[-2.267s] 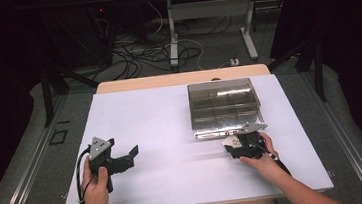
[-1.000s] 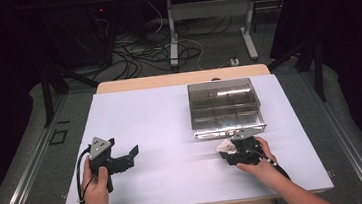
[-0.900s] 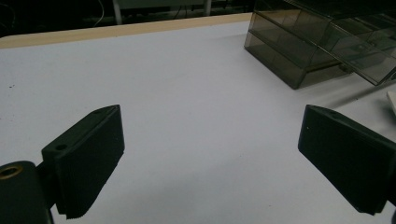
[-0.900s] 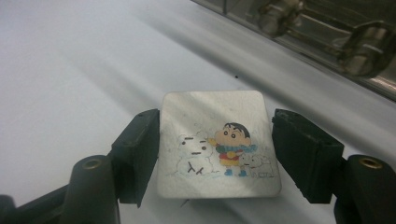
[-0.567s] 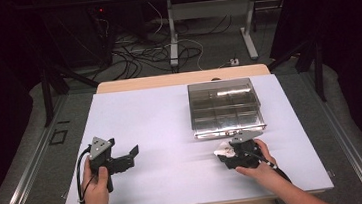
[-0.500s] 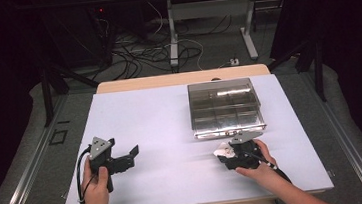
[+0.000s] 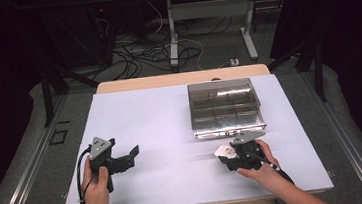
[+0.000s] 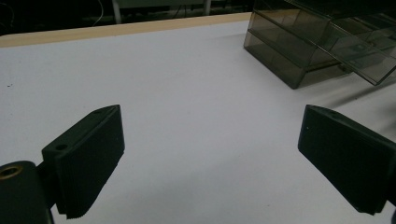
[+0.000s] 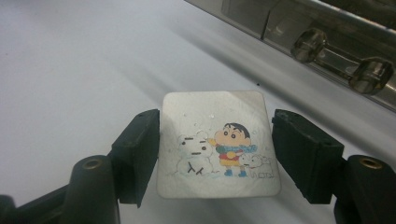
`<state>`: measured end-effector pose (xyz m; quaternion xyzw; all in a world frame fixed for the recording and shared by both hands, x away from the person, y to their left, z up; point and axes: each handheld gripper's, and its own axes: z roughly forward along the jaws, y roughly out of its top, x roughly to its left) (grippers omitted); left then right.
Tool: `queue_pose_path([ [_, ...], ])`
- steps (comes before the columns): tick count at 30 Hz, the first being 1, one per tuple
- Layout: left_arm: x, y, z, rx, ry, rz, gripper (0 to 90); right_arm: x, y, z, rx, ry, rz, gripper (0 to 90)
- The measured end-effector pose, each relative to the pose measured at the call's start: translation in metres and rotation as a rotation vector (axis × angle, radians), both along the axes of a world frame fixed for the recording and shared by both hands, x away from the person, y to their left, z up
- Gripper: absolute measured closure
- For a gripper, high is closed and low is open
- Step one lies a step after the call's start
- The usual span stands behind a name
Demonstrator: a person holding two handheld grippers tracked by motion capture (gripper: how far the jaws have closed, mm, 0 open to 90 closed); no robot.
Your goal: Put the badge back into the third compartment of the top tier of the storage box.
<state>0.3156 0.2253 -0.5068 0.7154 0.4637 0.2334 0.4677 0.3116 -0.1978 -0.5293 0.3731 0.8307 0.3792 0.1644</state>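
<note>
Card [image 9: 218, 144] with a cartoon snow scene sat between the pads of my right gripper [image 9: 217, 154], pinched by its two side edges and held nearly flat, picture side up, just above the white table [image 7: 170, 118]. I judged that edge grip was chosen because a thin card lying flat offers nothing else to catch. In the high view the right gripper [image 7: 234, 154] kept the card [image 7: 224, 151] low and just in front of the clear compartment box [image 7: 224, 105], whose drawer front with its clear handle [image 9: 343, 60] stood close ahead, probably so the card could go inside. My left gripper [image 7: 124, 160] rested well apart at the table's left, jaws wide apart and empty, likely parked to stay clear, with its pads [image 8: 91, 161] facing the box [image 8: 322, 46]
</note>
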Motion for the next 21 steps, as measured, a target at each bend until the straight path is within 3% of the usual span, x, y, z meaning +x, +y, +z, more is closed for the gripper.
queue_pose_path([
  [9, 0.0, 0.0, 0.0, 0.004, -0.003, -0.003, 7.2, -0.008, 0.0, 0.008, -0.011, 0.003, 0.007, 32.9],
  [21, 0.0, -0.001, -0.001, -0.002, 0.0, 0.0, 7.3, -0.014, -0.01, 0.016, 0.01, 0.0, -0.038, 32.9],
])
